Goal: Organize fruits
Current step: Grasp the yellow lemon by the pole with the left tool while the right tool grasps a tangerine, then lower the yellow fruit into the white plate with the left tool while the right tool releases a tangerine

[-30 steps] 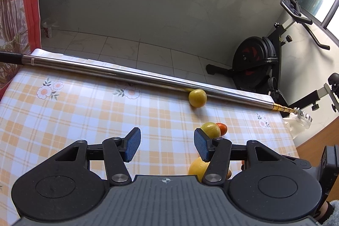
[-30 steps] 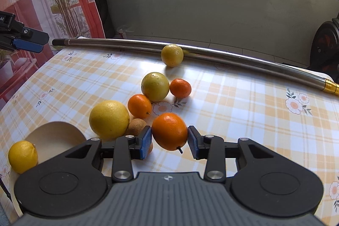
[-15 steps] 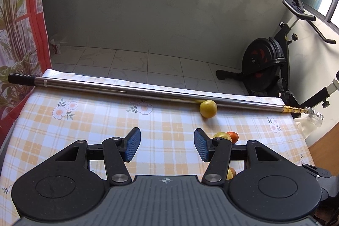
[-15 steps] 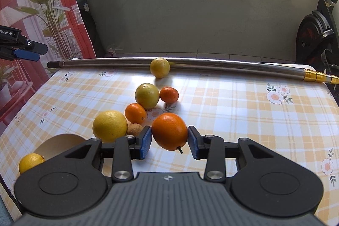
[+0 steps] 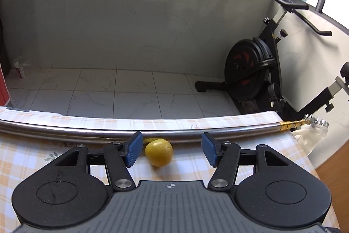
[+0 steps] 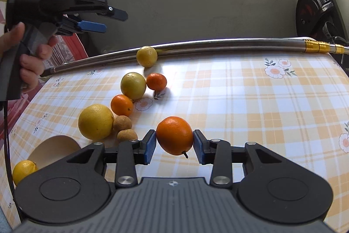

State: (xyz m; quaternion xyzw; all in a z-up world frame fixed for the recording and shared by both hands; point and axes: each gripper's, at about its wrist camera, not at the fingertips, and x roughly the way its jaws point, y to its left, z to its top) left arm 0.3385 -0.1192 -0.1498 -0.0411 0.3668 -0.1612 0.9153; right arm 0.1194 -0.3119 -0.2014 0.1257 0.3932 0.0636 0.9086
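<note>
My right gripper (image 6: 174,145) is shut on an orange (image 6: 174,135), held just above the checked tablecloth (image 6: 250,102). My left gripper (image 5: 170,150) has its jaws opening around a yellow fruit (image 5: 158,155) that rests against the steel pipe (image 5: 76,132); neither pad touches it. In the right wrist view that fruit (image 6: 146,56) lies by the pipe, and the left gripper (image 6: 115,21) shows at upper left in a hand. Loose on the cloth are a yellow-green fruit (image 6: 133,85), two mandarins (image 6: 156,81), a big yellow fruit (image 6: 96,121) and two brown fruits (image 6: 122,123).
A lemon (image 6: 24,171) lies in a beige bowl (image 6: 54,145) at the near left. The pipe (image 6: 218,45) runs along the table's far edge. Beyond it are a tiled floor (image 5: 130,91) and an exercise bike (image 5: 250,71).
The left gripper moved forward toward the pipe, and the yellow fruit now sits between its slightly wider fingers. The right gripper rolled a little and kept the orange.
</note>
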